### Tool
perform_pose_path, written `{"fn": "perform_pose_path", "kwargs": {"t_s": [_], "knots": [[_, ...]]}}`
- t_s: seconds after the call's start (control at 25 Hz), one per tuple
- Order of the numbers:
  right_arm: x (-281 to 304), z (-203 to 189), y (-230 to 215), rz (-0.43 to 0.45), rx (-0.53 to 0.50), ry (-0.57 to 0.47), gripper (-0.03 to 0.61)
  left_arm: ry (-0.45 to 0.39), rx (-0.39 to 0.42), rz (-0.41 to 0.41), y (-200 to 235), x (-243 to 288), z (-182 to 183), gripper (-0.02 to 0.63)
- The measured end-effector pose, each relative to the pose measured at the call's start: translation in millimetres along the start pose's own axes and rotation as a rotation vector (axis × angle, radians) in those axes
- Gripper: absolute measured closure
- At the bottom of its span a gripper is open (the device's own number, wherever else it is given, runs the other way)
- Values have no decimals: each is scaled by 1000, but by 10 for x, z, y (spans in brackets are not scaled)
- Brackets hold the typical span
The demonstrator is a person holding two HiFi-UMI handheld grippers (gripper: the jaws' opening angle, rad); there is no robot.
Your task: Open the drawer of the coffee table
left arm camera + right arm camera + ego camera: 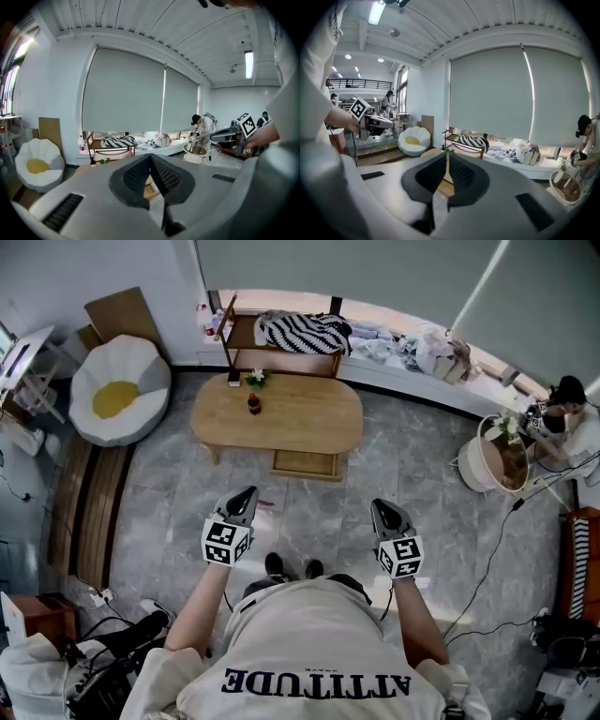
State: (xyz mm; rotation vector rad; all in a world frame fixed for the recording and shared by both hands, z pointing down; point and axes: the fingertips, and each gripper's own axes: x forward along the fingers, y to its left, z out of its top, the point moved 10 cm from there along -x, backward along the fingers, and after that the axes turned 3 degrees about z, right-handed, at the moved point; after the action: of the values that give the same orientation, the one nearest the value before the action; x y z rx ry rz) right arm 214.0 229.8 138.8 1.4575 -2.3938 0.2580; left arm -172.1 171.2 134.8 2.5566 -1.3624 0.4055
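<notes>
The wooden coffee table (277, 418) stands on the grey tiled floor (422, 456) at 12 o'clock from the person holding the grippers, well apart from both. Its drawer (305, 463) shows as a flat wooden rectangle jutting past the near edge of the top, at 6 o'clock of the table. Neither gripper touches it.

The left gripper (247, 493) points toward the table from 7 o'clock of it. Its 2 jaws are pressed together with nothing between them. The right gripper (381, 506) points in from 5 o'clock of the table. Its jaws are closed to a hairline slit and are also empty. Each gripper carries a cube with black-and-white square markers.

The only readable writing is "ATTITUDE", printed in dark capitals on the person's pale shirt (317, 682). It reads upside down in the head view.

On the table's far left corner stand 1 small dark bottle (253, 405) and 1 small plant (255, 379). A white chair (117, 390) with a yellow centre sits at 10 o'clock. A wooden rack (281, 357) behind the table holds a black-and-white striped cloth (302, 332). At 2 o'clock another person (565, 418) bends over a round white basket (473, 465).
</notes>
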Motion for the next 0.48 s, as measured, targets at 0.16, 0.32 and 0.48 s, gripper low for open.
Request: {"fn": "perform_pose_path", "kwargs": {"t_s": [0.16,0.32,0.48], "knots": [[140,86,-47,0,-48,10,546,-2,5,1,85,115,35,594],[-35,74,-170,1,-47,-11,554,-12,15,8,-127,76,59,594],[-117,71,-278,-16,16,-39,560,-20,16,12,-184,47,81,594]]}}
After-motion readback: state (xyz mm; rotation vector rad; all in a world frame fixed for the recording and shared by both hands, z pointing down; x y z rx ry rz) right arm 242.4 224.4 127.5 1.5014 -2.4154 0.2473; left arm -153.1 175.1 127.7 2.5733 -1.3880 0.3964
